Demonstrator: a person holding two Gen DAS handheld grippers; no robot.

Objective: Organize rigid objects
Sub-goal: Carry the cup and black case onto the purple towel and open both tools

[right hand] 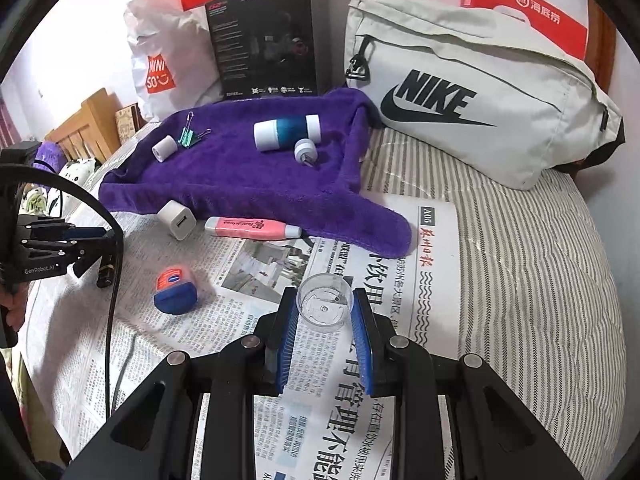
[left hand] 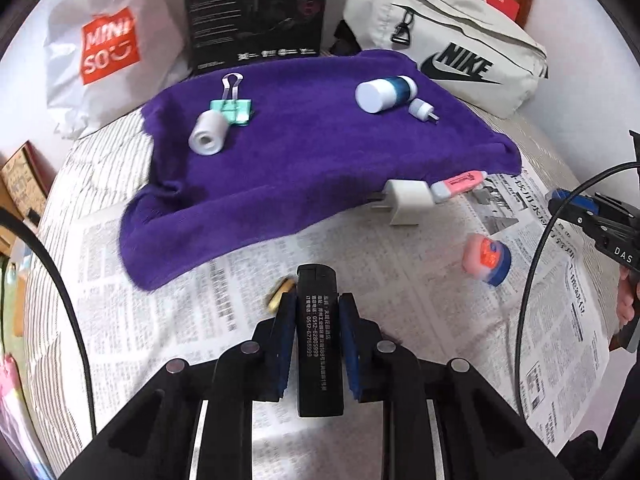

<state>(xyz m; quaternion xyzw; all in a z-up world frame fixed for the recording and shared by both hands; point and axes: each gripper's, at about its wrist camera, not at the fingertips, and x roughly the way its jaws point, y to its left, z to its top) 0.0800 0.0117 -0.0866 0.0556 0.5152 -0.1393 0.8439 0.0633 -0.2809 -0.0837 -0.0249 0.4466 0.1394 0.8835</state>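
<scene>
newspaper (right hand: 400,272) open centre | left hand-held gripper (left hand: 316,308) clamps black lighter (left hand: 319,340) | right hand-held gripper (right hand: 325,304) probably grips clear cup (right hand: 325,303)

white Nike bag (right hand: 480,92) | Miniso bag (left hand: 100,44) | black box (right hand: 266,38) | red box (right hand: 528,12) | striped bedsheet (right hand: 520,240)

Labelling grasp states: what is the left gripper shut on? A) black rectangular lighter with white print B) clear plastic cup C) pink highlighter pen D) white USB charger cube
A: in the left wrist view the left gripper has its blue pads pressed on both sides of the black rectangular lighter; the clear plastic cup sits in the right gripper.
</scene>
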